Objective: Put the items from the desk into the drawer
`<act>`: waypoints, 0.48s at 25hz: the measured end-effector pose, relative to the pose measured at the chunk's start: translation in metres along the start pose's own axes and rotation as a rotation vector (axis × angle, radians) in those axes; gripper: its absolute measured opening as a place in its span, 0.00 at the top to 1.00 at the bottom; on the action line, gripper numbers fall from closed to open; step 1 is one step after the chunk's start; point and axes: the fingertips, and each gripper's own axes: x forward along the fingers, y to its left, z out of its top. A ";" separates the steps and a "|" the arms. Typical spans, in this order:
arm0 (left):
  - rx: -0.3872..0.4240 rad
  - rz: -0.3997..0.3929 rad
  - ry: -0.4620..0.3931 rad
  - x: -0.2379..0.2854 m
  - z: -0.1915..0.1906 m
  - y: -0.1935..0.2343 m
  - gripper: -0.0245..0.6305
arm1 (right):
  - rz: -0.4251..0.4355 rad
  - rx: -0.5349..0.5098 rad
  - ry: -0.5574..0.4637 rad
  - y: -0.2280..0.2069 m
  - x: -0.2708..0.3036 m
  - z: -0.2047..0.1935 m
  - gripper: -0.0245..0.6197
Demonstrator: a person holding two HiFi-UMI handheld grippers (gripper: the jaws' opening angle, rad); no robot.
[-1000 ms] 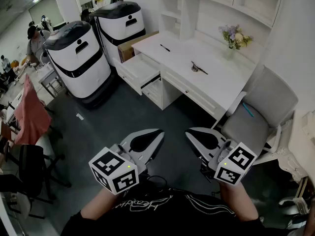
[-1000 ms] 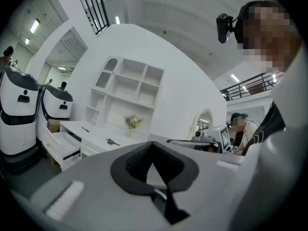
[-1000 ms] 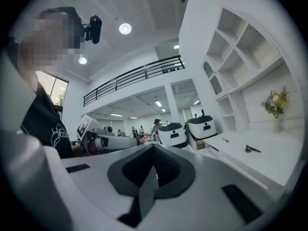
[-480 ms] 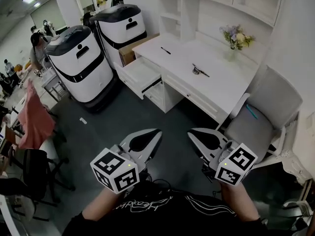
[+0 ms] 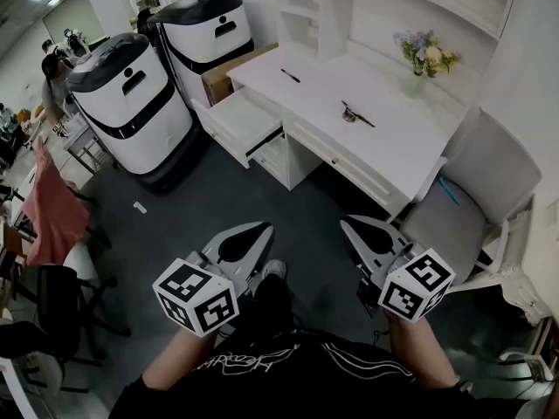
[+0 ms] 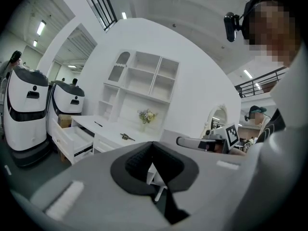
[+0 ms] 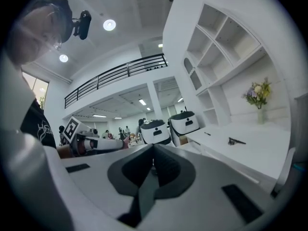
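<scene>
A white desk (image 5: 384,133) stands ahead, well beyond both grippers. On it lie a black pen (image 5: 291,75) and a small dark clip-like item (image 5: 354,115). One drawer (image 5: 238,120) at its left end stands pulled out, and it looks empty. My left gripper (image 5: 260,227) and right gripper (image 5: 347,223) hang side by side over the dark floor, both shut with nothing in them. In the left gripper view its jaws (image 6: 152,146) meet, with the drawer (image 6: 72,137) far off. The right gripper's jaws (image 7: 153,148) also meet, and the clip-like item (image 7: 237,141) lies far ahead.
Two tall white-and-black machines (image 5: 122,103) (image 5: 205,33) stand left of the desk, with a cardboard box (image 5: 229,72) by its end. A grey chair (image 5: 480,195) with a blue stick on its seat is at the right. A vase of flowers (image 5: 424,55) is on the desk.
Both grippers have dropped slightly lower in the head view, still shut. A shoe now shows on the floor between them, and the desk has shifted a little in the picture.
</scene>
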 end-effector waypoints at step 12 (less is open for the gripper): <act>-0.050 -0.086 0.081 0.100 0.022 0.102 0.95 | -0.115 0.065 0.034 -0.095 0.086 0.003 0.95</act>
